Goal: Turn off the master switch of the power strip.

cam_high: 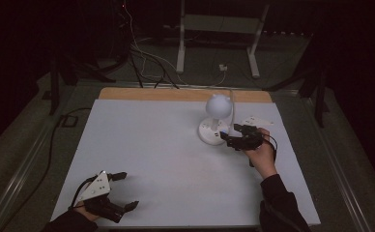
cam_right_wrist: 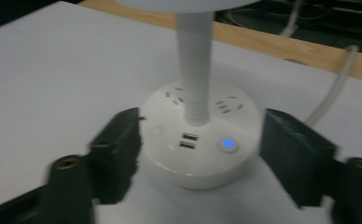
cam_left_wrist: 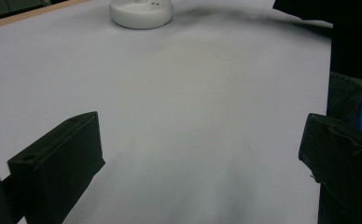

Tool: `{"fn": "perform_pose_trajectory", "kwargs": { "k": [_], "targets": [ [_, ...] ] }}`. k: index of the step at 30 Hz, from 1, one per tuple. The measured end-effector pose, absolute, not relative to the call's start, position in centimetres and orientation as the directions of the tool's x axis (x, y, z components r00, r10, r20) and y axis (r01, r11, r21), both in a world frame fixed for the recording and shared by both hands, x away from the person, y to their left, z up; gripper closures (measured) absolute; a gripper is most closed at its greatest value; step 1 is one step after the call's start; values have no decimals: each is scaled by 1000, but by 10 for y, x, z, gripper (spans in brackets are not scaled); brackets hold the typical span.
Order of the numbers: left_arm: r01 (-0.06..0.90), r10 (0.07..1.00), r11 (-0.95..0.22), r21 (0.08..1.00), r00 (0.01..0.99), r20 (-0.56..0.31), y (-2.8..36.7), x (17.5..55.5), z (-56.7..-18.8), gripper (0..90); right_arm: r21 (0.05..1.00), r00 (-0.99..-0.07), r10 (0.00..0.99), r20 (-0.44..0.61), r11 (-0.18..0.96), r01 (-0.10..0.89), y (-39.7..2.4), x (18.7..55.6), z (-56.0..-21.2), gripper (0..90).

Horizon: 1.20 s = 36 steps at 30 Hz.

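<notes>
Right gripper at far right of the white surface, jaws spread either side of the round white lamp base with sockets and blue-lit button. Left gripper near front-left edge, jaws spread, holding nothing.

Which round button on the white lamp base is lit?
The round button right of the two USB ports glows blue; the plain white button left of them is unlit.
</notes>
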<state>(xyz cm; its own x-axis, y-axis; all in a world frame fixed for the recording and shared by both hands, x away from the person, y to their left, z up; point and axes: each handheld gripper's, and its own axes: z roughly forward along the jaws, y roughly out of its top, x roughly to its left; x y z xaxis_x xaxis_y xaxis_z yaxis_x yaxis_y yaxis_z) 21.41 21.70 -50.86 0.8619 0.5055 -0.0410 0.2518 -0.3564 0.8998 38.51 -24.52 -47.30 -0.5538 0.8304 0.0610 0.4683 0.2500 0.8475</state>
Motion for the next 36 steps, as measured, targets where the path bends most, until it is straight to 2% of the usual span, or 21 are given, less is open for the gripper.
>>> {"fn": "perform_pose_trajectory", "kwargs": {
  "k": [2, 5, 19, 22, 36],
  "targets": [
    [249, 505, -352, 902, 862, -41, 217, 214, -508, 2, 835, -540, 839, 72, 245, 492, -246, 388, -474, 491],
    [252, 507, -352, 902, 861, -43, 217, 214, -508, 2, 830, -520, 850, 84, 230, 509, -248, 392, -477, 617],
    [253, 506, -354, 901, 862, -43, 217, 214, -509, 2, 810, -465, 884, 59, 229, 539, -247, 404, -483, 877],
    [254, 507, -355, 900, 861, -43, 217, 214, -509, 3, 806, -462, 885, 60, 230, 546, -246, 407, -484, 900],
    [252, 508, -353, 901, 860, -42, 217, 214, -509, 3, 787, -459, 889, 4, 280, 550, -232, 416, -491, 900]
  ]
}}
